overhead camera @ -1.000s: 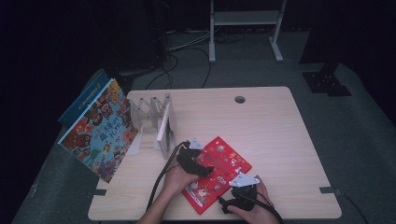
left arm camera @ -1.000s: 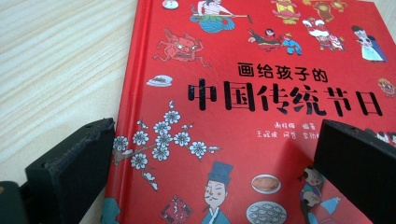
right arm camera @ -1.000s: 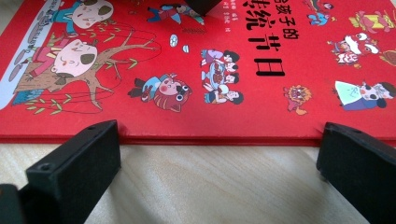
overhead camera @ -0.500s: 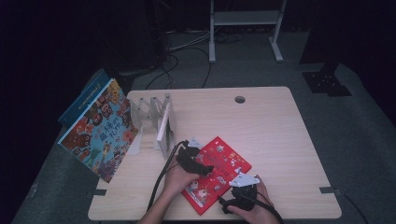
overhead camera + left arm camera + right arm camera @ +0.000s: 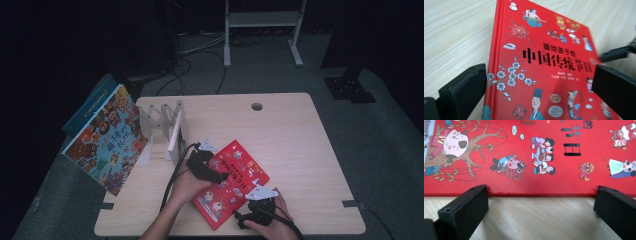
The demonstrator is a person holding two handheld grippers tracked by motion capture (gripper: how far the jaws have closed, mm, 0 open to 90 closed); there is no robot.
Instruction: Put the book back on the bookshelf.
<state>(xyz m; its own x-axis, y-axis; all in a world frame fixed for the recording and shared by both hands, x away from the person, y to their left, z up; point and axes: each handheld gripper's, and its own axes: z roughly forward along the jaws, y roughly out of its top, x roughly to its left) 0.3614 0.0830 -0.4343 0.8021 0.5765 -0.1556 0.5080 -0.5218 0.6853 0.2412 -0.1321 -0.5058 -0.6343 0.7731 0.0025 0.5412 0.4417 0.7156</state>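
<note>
A pale wooden table (image 5: 300, 150) stands in a dark room on grey carpet, with cables on the floor behind it and a white frame at the back. A clear rack (image 5: 162, 125) sits at the table's left, a big picture book (image 5: 107, 140) leaning off that edge. The red book (image 5: 231, 182) lies flat near the front edge. The left gripper (image 5: 220, 176) reaches over the book's near-left corner, jaws apart. The right gripper (image 5: 257, 210) hovers just beside the book's front edge, jaws wide apart, facing it.
</note>
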